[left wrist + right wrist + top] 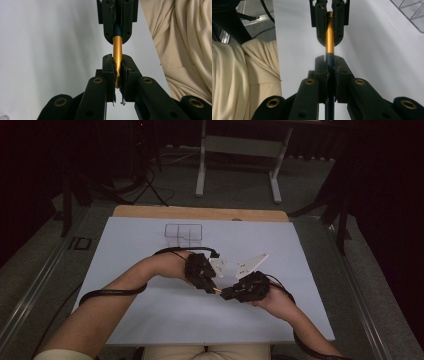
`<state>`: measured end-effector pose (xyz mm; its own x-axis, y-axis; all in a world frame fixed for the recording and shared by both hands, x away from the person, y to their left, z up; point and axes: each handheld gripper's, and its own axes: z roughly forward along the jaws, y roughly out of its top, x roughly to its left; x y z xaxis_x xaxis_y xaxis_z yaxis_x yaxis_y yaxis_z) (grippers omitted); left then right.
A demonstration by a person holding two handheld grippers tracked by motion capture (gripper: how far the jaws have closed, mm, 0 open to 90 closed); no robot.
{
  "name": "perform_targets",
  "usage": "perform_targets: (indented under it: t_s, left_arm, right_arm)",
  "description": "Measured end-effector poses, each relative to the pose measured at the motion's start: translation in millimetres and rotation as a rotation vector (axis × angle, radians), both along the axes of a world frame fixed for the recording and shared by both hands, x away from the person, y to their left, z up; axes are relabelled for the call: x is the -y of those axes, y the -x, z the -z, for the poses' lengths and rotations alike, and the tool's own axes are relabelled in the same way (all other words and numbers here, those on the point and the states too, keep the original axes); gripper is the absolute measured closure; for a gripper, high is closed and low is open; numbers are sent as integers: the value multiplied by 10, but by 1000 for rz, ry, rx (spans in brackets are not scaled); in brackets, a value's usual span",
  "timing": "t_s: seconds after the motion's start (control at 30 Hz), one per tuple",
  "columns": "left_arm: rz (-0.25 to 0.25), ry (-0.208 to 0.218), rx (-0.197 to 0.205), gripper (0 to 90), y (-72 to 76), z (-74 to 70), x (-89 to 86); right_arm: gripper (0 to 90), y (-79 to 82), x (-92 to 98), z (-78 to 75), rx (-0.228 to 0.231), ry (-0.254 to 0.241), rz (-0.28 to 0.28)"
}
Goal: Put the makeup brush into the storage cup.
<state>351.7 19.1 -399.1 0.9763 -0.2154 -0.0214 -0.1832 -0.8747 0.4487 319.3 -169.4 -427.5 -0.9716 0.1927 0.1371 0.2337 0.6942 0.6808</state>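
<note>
Two grippers meeting tip to tip over the middle of the white sheet (150,320), on the near side of the clear box (183,234).

Left gripper (214,287) pinching the gold end of a thin pen (117,51), jaws pressed tight on it. Seen up close in the left gripper view: gold tube running straight up from between the near jaws into the far jaws.

Right gripper (226,293) pinching the dark blue end of the same pen, jaws pressed tight too. In the right gripper view, dark part of the pen (329,56) low between the near jaws, gold part higher up, going into the other gripper.

Pen held in the air between both tools, a short gold bit showing in the gap. From above, just a small orange-gold speck (219,291) between the two black tips, in front of the box and well apart from it.

Box near the far edge of the sheet. Cream sleeve (182,45) off to the side of the grippers.
</note>
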Motion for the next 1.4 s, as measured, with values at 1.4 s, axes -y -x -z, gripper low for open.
perform_targets:
  t_s: [1.4]
  left_arm:
    - [-125,356,-47,816,-64,-85,-306]
  right_arm:
    - [831,16,317,1,40,-213,77]
